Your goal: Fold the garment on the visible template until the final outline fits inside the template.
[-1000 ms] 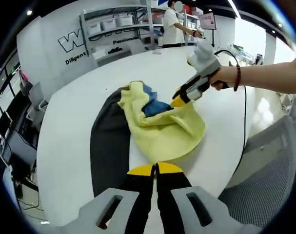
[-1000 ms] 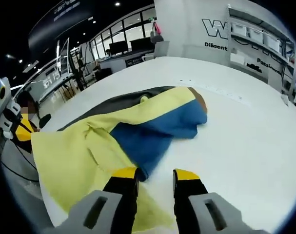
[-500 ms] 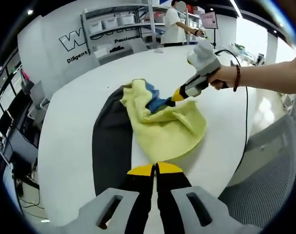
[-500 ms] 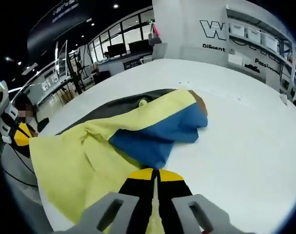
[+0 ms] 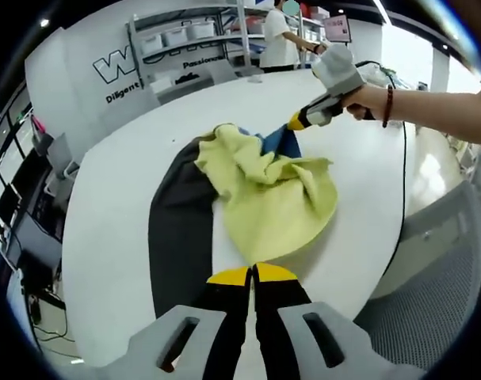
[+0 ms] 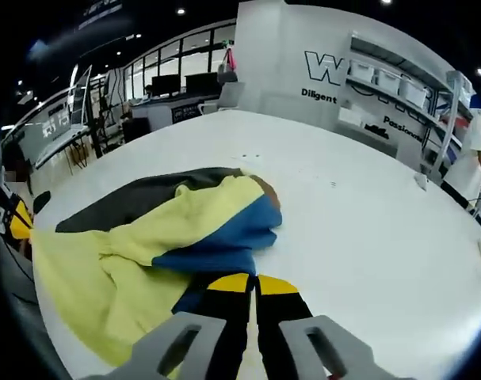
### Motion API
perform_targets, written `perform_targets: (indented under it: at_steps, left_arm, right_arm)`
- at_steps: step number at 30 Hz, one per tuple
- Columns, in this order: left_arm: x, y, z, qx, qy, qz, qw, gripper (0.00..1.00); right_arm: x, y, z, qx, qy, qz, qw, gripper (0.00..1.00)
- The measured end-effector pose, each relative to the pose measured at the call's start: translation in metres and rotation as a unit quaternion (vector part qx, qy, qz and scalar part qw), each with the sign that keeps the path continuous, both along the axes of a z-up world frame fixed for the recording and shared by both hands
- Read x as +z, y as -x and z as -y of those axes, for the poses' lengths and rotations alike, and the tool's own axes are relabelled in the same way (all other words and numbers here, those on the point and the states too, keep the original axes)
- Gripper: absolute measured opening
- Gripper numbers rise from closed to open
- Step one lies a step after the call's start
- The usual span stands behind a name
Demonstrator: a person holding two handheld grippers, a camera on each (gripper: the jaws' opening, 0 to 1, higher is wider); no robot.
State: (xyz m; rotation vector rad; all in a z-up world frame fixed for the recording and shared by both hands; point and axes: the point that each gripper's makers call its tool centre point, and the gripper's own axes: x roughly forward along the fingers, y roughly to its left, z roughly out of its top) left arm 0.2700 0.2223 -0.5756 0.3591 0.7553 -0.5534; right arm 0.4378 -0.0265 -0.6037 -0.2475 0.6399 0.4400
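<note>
Since a second ago the right gripper (image 5: 297, 121) has clamped and lifted the garment's (image 5: 268, 194) blue edge; left gripper (image 5: 251, 275), jaws clenched on the near hem; dark template (image 5: 177, 237) lies leftward.

Garment (image 5: 268, 198) (image 6: 129, 253) — soft matt cloth, yellow with a blue panel, creased and rumpled, slightly napped like fleece.
Template (image 5: 179, 229) (image 6: 121, 207) — flat dark grey sheet, matt, smooth, cloth-like; exact material cannot be told.
Worktop (image 5: 113, 214) (image 6: 367, 237) — white, smooth, hard, with a faint sheen under the ceiling lights.
Left gripper (image 5: 252, 277) and right gripper (image 6: 252, 283) — grey moulded plastic bodies; fingers (image 5: 228, 277) black with yellow tips, matt, rubbery-looking.
Shelving (image 5: 185, 36) — grey painted metal.
</note>
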Motion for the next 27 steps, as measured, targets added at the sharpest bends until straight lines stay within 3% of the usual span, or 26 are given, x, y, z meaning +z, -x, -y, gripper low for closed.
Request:
perform_targets:
  at_steps: [6,16,27]
  left_arm:
    - [-0.001,0.001,-0.001,-0.002,-0.002,-0.004,1.0,0.03]
    - [-0.004,0.003,-0.003,-0.008,-0.008,-0.009,0.9999,0.03]
    - [-0.003,0.005,0.002,-0.02,-0.003,-0.012,0.9997,0.04]
  right_arm:
    - [0.014,-0.007,0.037,-0.038,0.021,0.017,0.9989,0.0]
    - [0.028,-0.014,0.08,-0.063,0.053,0.026,0.9963,0.0]
    - [0.052,-0.027,0.11,-0.086,0.065,0.04,0.9934,0.0]
